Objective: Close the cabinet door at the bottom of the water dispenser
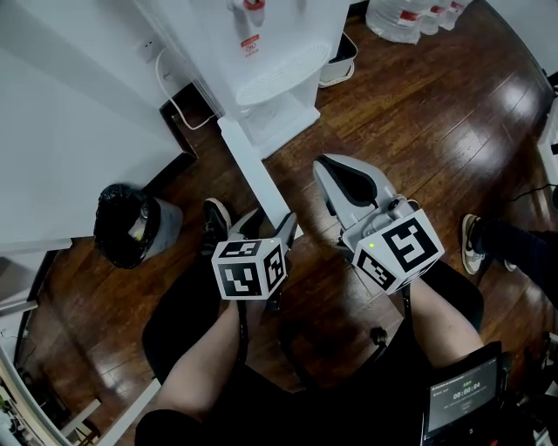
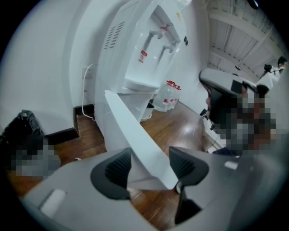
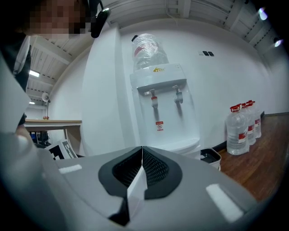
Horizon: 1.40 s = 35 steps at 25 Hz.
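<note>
The white water dispenser (image 1: 279, 52) stands against the wall at the top of the head view. Its bottom cabinet door (image 1: 248, 165) swings far out toward me as a long white panel. My left gripper (image 1: 277, 233) is at the door's free end. In the left gripper view the door's edge (image 2: 131, 131) runs between the dark pads (image 2: 118, 170) of the left gripper (image 2: 151, 164), whose jaws stand apart round it. My right gripper (image 1: 336, 174) hovers right of the door, shut with nothing in it. It (image 3: 142, 158) points at the dispenser (image 3: 165, 113).
A bin lined with a black bag (image 1: 126, 225) stands left of the dispenser beside a white partition. Water bottles (image 1: 405, 17) and a small dark-rimmed bin (image 1: 340, 61) sit to its right. Another person's shoe (image 1: 472, 244) is on the wooden floor at right.
</note>
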### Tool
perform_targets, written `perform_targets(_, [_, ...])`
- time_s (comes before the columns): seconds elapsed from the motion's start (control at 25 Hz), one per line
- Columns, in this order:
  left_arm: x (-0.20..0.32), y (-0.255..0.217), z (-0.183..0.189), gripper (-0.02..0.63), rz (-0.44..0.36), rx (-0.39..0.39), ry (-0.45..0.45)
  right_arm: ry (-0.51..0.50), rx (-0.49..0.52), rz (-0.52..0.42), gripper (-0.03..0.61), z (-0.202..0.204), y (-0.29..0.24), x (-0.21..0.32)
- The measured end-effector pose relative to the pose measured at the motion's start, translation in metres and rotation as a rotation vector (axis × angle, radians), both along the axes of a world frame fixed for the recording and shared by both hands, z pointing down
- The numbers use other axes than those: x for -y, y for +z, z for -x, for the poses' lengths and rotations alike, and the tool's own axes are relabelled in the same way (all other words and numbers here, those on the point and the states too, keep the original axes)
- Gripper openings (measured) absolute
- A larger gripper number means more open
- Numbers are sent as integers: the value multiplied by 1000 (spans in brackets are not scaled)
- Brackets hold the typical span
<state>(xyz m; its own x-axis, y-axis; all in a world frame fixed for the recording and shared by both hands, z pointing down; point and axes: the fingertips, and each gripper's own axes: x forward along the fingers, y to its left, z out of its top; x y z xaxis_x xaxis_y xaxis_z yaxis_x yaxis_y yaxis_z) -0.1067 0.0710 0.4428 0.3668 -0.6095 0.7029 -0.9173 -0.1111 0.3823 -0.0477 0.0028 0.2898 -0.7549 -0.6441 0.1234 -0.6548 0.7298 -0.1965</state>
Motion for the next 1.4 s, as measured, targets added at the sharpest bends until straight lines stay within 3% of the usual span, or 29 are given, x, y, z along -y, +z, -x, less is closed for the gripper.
perform_targets(0.12, [7, -1, -13, 272, 13, -32, 0, 1, -27, 12, 6, -4, 6, 1])
perform_targets(0.48, [32, 0, -53, 268, -2, -4, 104, 5, -175, 87, 6, -21, 39, 15])
perform_targets(0.64, [45, 3, -59, 221, 0, -10, 121, 0, -298, 101, 6, -29, 61, 20])
perform_targets(0.84, [67, 2, -78, 218, -3, 0, 158, -11, -324, 109, 8, -46, 70, 33])
perform_targets(1.08, [101, 11, -92, 206, -14, 42, 199, -50, -410, 147, 153, -68, 95, 49])
perform_targets(1.4, [131, 14, -96, 207, 12, 42, 176, -74, -560, 193, 153, -81, 131, 77])
